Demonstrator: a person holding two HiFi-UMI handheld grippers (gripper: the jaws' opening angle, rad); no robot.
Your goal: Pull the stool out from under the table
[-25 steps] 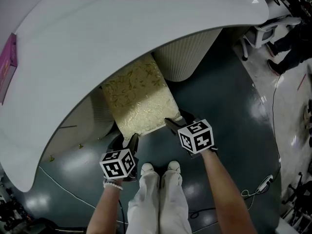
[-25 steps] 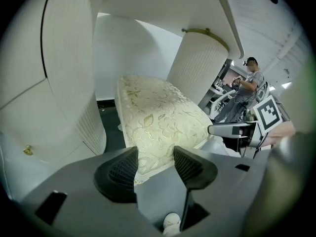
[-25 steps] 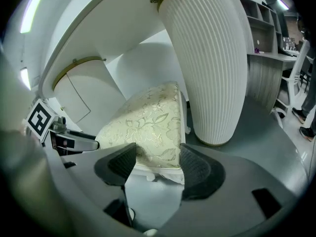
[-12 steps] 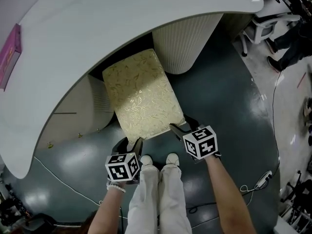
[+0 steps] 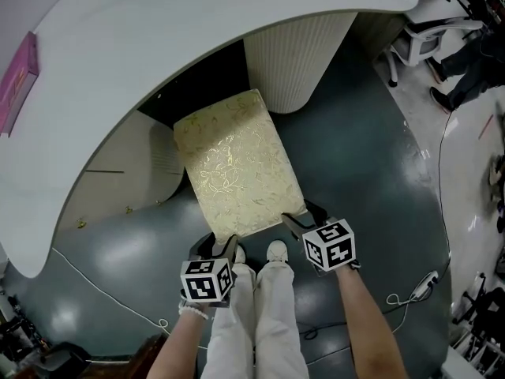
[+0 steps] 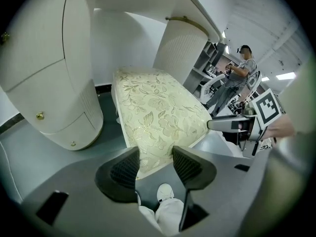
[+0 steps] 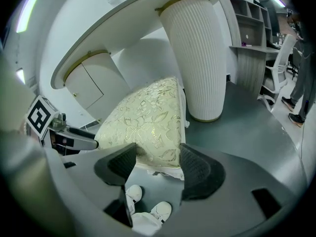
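The stool (image 5: 237, 164) is a long cream box with a gold leaf pattern, standing on the dark floor just clear of the white table (image 5: 158, 46) edge. My left gripper (image 5: 219, 243) sits at its near left corner, and my right gripper (image 5: 304, 215) sits at its near right corner. In the left gripper view the stool (image 6: 158, 107) corner fills the gap between the left gripper's (image 6: 155, 162) closing jaws. In the right gripper view the right gripper (image 7: 158, 159) is shut on the stool's (image 7: 148, 122) other corner.
A ribbed white pedestal (image 5: 296, 61) stands right of the stool and a rounded cabinet base (image 5: 118, 180) left of it. The person's white shoes (image 5: 276, 251) are just behind the stool. A cable (image 5: 102, 298) crosses the floor at left. A chair (image 5: 438, 38) and a person's legs (image 5: 473, 77) are at far right.
The stool has slid out from under the table toward the person, with both grippers moving back at its near corners. Its whole top now shows.
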